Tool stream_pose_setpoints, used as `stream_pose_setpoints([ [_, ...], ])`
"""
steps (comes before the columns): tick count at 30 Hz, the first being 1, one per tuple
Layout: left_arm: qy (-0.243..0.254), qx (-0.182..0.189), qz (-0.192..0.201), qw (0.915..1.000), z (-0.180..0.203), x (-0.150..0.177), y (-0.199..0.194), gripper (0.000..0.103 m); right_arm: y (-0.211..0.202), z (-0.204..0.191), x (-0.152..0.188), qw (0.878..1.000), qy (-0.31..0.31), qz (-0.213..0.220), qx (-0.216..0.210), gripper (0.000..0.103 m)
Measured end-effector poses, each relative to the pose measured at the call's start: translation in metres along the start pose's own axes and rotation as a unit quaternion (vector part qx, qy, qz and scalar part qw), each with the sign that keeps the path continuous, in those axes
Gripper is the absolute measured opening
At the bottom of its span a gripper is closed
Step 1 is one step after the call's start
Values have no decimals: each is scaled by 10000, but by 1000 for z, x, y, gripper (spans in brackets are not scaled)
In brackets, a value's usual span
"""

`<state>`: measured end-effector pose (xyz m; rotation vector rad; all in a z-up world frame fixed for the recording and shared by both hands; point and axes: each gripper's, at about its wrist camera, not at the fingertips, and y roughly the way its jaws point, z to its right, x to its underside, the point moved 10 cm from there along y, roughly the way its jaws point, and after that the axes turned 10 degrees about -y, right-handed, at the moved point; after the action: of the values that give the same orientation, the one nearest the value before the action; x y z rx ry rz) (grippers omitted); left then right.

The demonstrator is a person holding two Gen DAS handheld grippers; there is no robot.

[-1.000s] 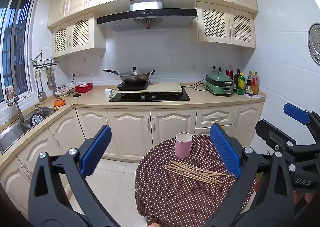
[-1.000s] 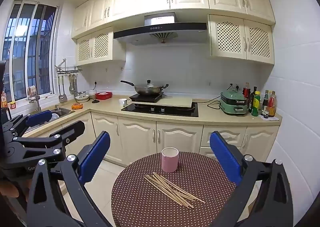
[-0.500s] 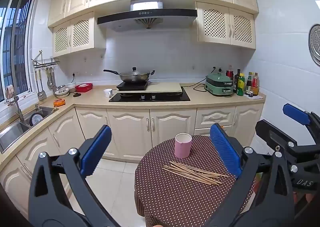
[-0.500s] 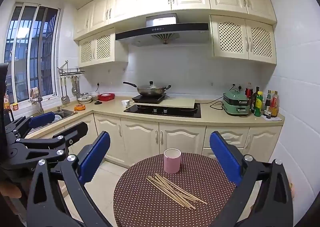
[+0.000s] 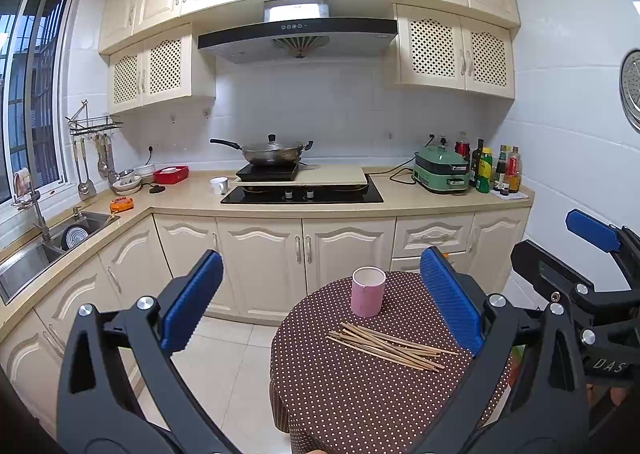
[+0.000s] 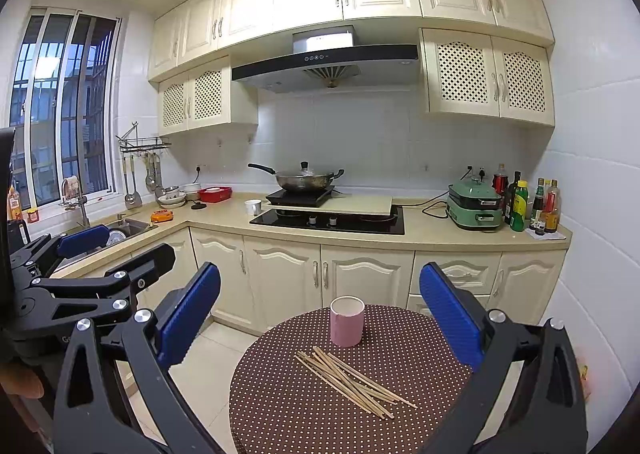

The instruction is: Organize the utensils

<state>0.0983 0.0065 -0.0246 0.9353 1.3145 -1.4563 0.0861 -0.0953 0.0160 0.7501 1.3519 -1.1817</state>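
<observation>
Several wooden chopsticks point(image 5: 390, 346) lie loose in a pile on a small round table with a brown dotted cloth point(image 5: 340, 394). A pink cup point(image 5: 368, 297) stands upright just behind them. The chopsticks point(image 6: 352, 380), the cup point(image 6: 347, 321) and the table point(image 6: 288, 406) also show in the right wrist view. My left gripper point(image 5: 320, 302) is open and empty, held above and in front of the table's left side. My right gripper point(image 6: 320, 314) is open and empty, held above the table's near edge. Each gripper shows at the edge of the other's view.
Cream kitchen cabinets and a counter point(image 5: 192, 198) run behind the table, with a cooktop and wok point(image 5: 276, 152), a green cooker point(image 5: 440, 174) and bottles point(image 5: 496, 170). A sink point(image 5: 48, 242) is at the left. White floor tiles point(image 5: 216, 358) lie left of the table.
Both grippers have drifted slightly, so the table sits a little differently in each view. Both stay open. The chopsticks and cup have not moved.
</observation>
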Motion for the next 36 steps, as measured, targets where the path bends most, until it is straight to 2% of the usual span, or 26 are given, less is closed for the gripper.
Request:
stream_pose_setpoints([
  [36,-1,-44,-17,10000,-5,5,2,97,4,-4,6,10000,18,-19,-29,96],
])
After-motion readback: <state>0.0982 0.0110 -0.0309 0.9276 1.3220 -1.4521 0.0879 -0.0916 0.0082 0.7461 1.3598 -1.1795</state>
